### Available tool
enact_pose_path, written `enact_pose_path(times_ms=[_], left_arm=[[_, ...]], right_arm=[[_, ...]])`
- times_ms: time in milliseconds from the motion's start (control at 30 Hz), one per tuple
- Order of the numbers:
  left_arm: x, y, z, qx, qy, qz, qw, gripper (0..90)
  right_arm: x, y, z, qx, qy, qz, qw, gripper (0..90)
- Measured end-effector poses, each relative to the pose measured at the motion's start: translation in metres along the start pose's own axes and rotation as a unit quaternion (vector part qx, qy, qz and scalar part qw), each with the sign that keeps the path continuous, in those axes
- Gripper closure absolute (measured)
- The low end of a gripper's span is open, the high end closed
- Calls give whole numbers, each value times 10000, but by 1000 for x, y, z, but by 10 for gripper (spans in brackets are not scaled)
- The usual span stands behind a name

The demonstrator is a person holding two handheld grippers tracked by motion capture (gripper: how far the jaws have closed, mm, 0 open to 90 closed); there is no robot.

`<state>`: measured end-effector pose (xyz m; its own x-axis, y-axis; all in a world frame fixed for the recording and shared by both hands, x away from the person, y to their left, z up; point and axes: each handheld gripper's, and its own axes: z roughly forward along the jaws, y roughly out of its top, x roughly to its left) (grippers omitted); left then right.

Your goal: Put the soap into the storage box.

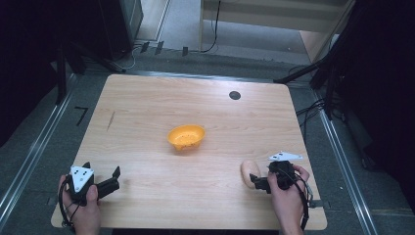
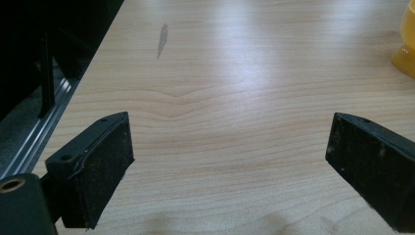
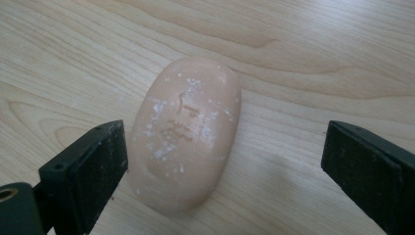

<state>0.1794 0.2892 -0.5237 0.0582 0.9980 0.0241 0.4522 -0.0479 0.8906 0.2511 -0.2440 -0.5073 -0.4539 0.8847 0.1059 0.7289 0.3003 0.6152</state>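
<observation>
While lying flat, soap bar (image 3: 188, 132) sits between spread right tongs (image 3: 225, 161).

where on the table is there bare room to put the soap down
Most of the light wooden table is bare: the far strip behind the orange plastic bowl, the whole left side, and the near middle between the left hand-held gripper and the pale pink oval soap bar. It is crowded only at the near right, around the right hand-held gripper.

In the left gripper view, the orange bowl (image 2: 405, 51) is cut off by the right edge. In the high view, the right hand-held gripper (image 1: 259, 182) covers part of the soap bar (image 1: 249, 171). The embossed marking on the soap is illegible.
</observation>
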Motion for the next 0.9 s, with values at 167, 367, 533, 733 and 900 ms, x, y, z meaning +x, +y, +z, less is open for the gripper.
enact_pose_path(times_ms=[167,367,533,733,900], left_arm=[[0,0,0,3,-3,2,10000,40],[0,0,0,-4,-19,-16,10000,40],[0,0,0,0,-16,-17,10000,40],[1,0,1,15,-21,-25,10000,40],[1,0,1,10,-22,-33,10000,40]], right_arm=[[5,3,7,138,2,36,9999,31],[11,5,13,195,-79,51,9998,31],[15,7,17,278,-165,91,9994,39],[21,8,25,300,-182,3,9994,20],[25,9,30,331,-297,-28,9990,18]])
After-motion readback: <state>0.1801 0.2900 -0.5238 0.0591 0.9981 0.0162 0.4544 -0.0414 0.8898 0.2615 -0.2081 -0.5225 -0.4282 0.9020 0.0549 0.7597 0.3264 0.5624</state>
